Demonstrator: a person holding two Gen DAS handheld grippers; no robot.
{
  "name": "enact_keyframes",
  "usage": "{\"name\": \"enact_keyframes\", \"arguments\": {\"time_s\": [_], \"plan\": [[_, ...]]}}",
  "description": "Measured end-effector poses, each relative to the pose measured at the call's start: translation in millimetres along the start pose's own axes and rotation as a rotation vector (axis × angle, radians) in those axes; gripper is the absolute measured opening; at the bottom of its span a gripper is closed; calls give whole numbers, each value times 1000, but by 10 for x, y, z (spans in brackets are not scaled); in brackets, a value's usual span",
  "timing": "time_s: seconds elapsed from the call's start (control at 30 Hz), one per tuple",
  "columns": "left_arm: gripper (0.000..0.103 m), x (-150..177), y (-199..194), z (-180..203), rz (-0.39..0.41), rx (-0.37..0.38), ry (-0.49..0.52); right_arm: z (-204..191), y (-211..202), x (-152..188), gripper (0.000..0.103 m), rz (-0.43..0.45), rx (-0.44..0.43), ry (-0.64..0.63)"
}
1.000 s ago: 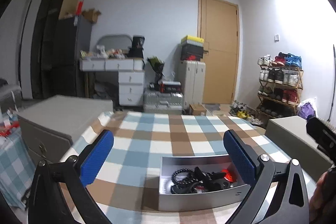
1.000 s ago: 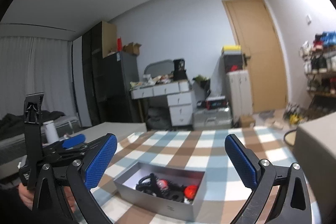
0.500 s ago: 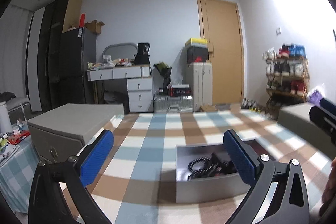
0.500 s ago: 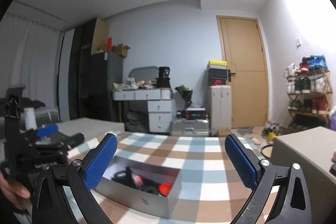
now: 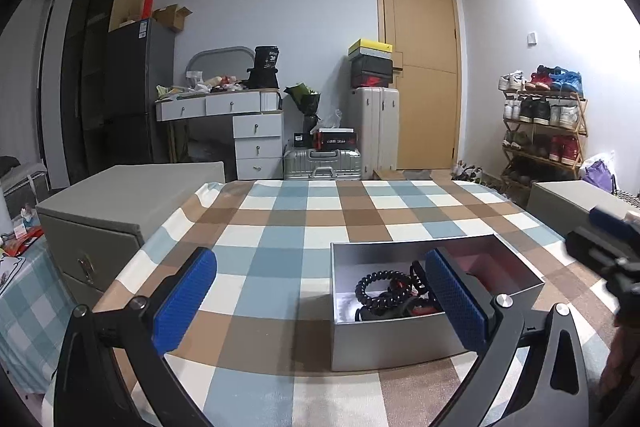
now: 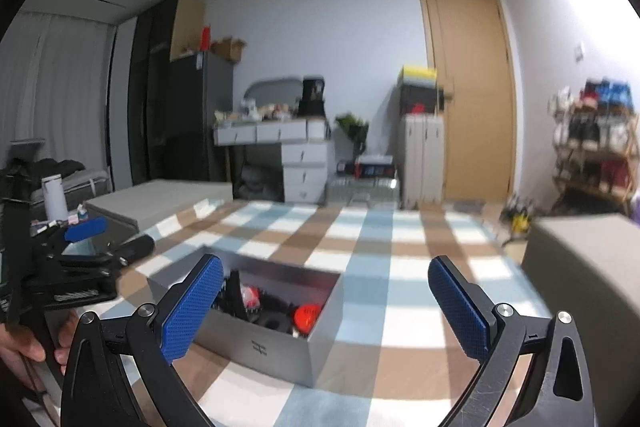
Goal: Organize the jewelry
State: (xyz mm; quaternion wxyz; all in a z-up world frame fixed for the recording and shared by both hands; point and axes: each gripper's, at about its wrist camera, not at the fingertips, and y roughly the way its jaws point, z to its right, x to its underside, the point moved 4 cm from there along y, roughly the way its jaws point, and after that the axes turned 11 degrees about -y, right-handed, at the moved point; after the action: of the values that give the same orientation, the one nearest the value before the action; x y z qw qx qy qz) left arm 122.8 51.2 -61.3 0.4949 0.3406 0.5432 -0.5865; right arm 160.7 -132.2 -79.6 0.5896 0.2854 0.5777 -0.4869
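A silver open box stands on the checked tablecloth. Inside it lie a black beaded bracelet and tangled black and red pieces. My left gripper is open just short of the box, and its right finger overlaps the box's inside. In the right wrist view the same box holds a red round piece and black items. There my right gripper is open and empty, with its left finger in front of the box's near corner. The left gripper's body shows at the left, held by a hand.
A grey cabinet stands by the table's left edge and another grey block at the right. Behind the table are a desk with drawers, suitcases, a door and a shoe rack.
Both grippers stayed open. The left view swung left and tipped down, so the box now sits under its right finger. The right gripper came lower and closer to the box, its view motion-blurred.
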Motion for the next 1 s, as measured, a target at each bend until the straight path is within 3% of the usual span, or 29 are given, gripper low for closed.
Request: {"name": "enact_keyframes", "arguments": {"time_s": [0.07,0.2,1.0], "plan": [[102,10,-4,-6,-1,1,1,-12,49,23,103,-34,2,-10],[102,7,-25,-9,0,1,0,-91,-46,10,103,0,-14,-43],[102,3,-12,-14,-1,0,0,-63,-29,-8,103,-11,-6,-38]]}}
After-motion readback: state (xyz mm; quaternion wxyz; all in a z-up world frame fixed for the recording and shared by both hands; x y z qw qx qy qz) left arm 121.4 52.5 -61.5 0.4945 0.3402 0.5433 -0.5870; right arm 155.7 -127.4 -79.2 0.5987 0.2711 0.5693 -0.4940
